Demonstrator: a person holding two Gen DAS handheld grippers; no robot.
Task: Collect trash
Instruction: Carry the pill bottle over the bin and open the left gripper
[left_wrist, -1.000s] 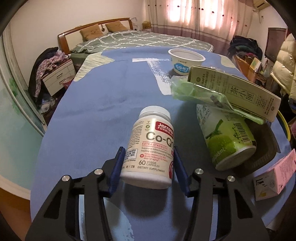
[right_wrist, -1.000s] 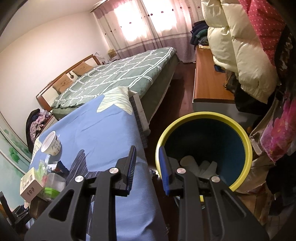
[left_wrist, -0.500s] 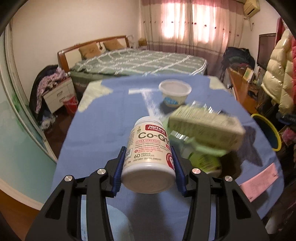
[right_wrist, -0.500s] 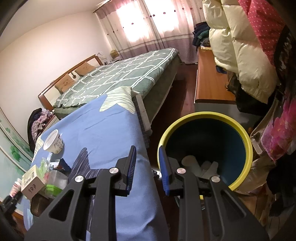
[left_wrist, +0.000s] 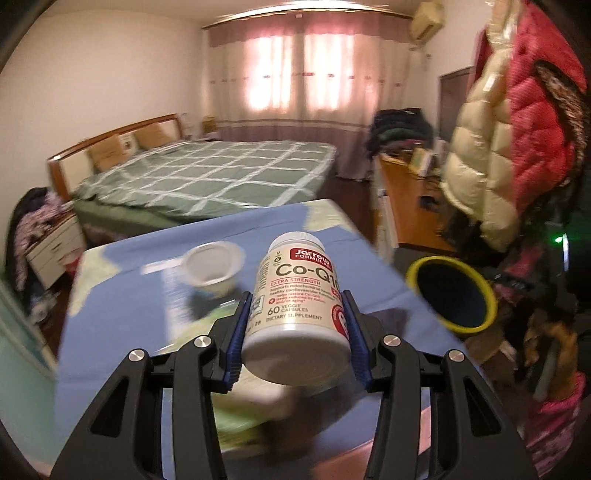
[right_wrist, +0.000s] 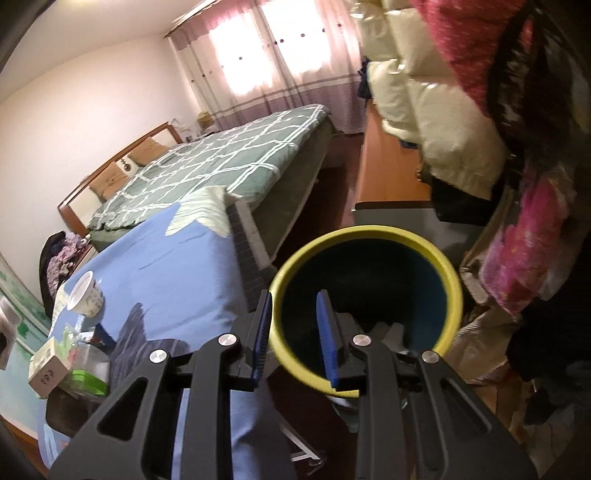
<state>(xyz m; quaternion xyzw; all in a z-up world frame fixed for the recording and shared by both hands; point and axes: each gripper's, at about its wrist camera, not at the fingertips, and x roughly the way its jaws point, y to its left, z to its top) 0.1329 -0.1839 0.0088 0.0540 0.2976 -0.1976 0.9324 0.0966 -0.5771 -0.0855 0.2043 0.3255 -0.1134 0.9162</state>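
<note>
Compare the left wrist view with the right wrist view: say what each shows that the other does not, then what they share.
Only the left wrist view shows the supplement bottle, clamped between the blue pads of the left tool, and an air conditioner high on the wall.

Only the right wrist view shows the right tool with nothing between its pads, trash lying inside the yellow-rimmed bin, and a small carton beside a green-lidded container.

Both show the bin, the blue table cover, the white cup, the green checked bed and the pink curtains.
</note>
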